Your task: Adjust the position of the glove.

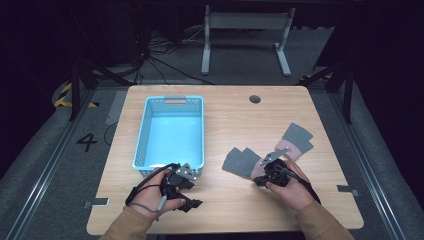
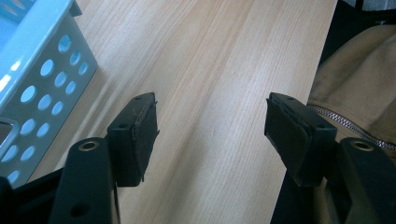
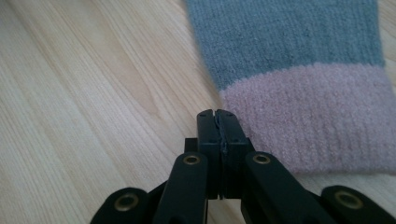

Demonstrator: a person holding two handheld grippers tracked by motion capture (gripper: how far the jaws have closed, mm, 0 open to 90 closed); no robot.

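Two grey socks with pink cuffs lie on the right half of the wooden table [image 1: 225, 120]. The nearer sock [image 1: 241, 161] lies flat, and in the right gripper view this sock [image 3: 289, 46] has its pink cuff toward me. My right gripper [image 1: 258, 179] [image 3: 217, 114] is shut, pads together, its tip just left of that cuff's edge with nothing between the jaws. The other sock [image 1: 296, 137] lies farther right. Beside the front right corner of a light blue basket [image 1: 145, 125] [image 2: 32, 42], my left gripper [image 1: 190, 189] [image 2: 210, 112] is wide open over bare wood.
The basket's inside shows nothing in it. A round hole [image 1: 255, 99] sits in the table near the far edge. A tan sleeve [image 2: 359, 79] is at the table's near edge, right of the left gripper. A metal frame [image 1: 245, 35] stands on the floor beyond.
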